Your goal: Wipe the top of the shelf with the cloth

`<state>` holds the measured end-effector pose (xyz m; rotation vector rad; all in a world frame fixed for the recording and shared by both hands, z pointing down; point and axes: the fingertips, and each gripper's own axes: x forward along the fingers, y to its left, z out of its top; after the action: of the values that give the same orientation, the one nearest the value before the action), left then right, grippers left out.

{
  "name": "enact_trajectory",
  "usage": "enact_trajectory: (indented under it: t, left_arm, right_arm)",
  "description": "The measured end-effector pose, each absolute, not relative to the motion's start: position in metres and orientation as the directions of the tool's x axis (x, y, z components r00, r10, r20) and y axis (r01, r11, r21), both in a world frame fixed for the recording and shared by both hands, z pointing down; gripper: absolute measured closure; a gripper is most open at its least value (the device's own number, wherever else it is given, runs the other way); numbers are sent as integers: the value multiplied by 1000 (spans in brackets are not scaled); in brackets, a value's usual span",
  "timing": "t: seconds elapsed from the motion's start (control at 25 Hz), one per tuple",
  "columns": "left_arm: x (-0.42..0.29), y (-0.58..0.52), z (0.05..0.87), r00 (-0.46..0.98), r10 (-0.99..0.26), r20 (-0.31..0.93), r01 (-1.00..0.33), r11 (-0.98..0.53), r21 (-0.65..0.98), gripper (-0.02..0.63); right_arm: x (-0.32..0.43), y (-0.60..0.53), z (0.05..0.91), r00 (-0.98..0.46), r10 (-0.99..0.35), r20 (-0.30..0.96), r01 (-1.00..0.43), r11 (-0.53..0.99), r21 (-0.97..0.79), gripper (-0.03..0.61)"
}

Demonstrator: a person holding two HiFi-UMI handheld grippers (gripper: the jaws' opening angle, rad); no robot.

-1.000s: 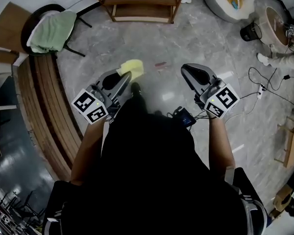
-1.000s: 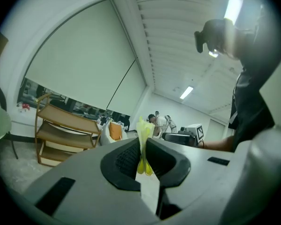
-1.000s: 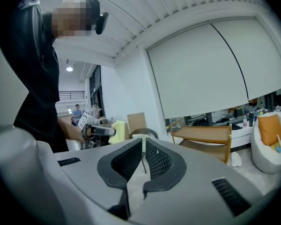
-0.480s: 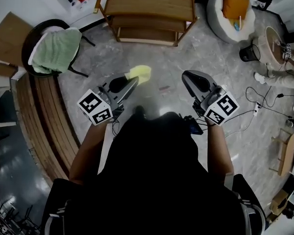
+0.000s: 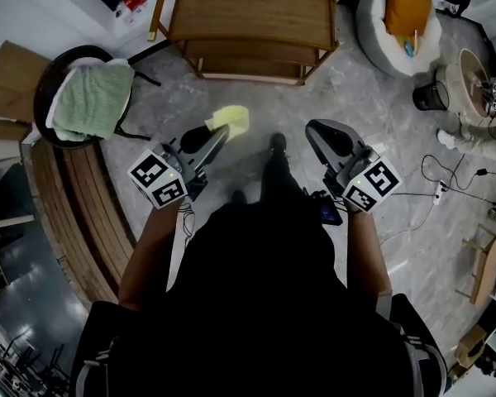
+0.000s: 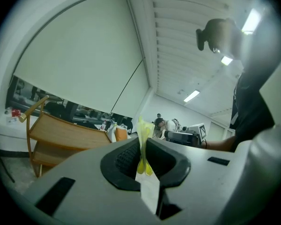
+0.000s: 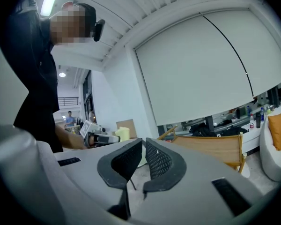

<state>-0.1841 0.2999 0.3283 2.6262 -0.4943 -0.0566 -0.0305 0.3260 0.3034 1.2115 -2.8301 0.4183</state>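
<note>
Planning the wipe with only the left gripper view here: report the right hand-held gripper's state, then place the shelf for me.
Observer: The right hand-held gripper holds nothing; its jaws are nearly together.
Operator: Now the shelf.
Observer: From the head view, the shelf stands straight ahead of the person, with open floor between it and the cloth.
Operator: Name anything at the side.
Observer: A chair draped with a green towel stands at the person's left.
</note>
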Motion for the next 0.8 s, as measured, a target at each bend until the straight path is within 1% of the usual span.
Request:
enact_trajectory:
  t: [0.32,0.64,0.8]
  left_arm:
    - [-119,204,330,918,-382,106,-385,-798,464,583]
    - [-43,111,318,909,-405,98,-401,-785,473,583]
    - [-22,75,313,909,-406,98,-401,-785,472,583]
  right_arm:
    - [28,215,294,-751,-648,128,-659,723,-210,543]
    - [87,121,293,-783,-606,138,-621,757,-200,544]
    - [99,85,301,-781,-604,158,-624,754,-206,543]
